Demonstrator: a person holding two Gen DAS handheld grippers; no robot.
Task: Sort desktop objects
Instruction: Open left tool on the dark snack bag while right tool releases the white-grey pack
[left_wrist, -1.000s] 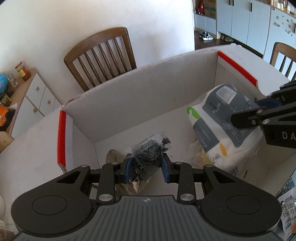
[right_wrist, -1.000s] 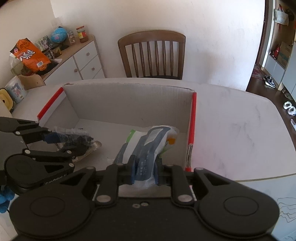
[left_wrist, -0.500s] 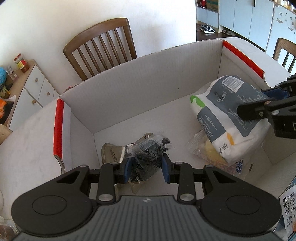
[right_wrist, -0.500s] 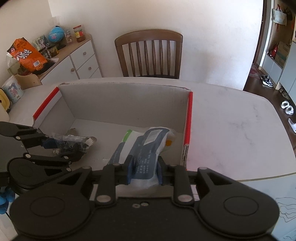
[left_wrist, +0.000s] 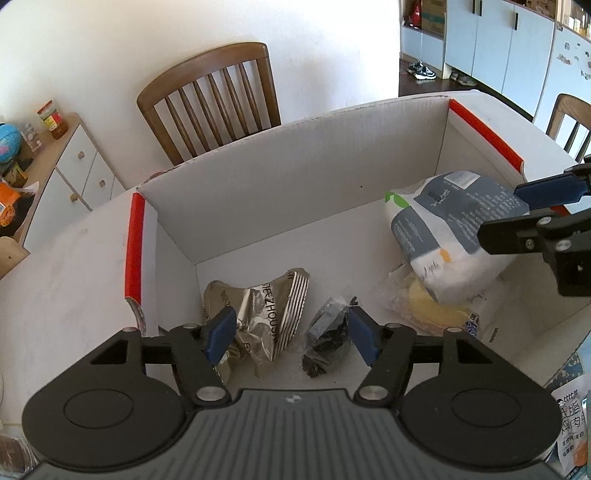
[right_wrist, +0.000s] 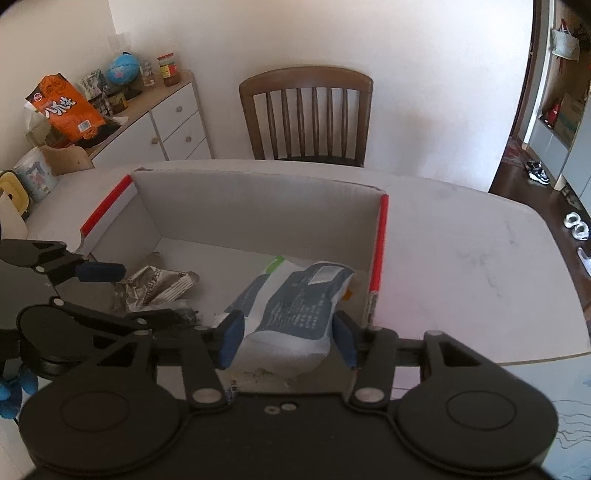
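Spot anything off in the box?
Mostly no. The silver foil packet lies crumpled on the floor of the box, and the blue-white bag rests tilted on a clear packet of yellow slices. No spills visible.

A white, faintly marbled surface carries an open white cardboard box with red tape along its side rims. The box stands near the surface's far edge, in front of a wooden chair. At the near right corner, outside the box, a printed snack packet lies on the surface beside the box wall. To the left, at the surface's edge, stand a patterned white tub and a yellow-lidded container.
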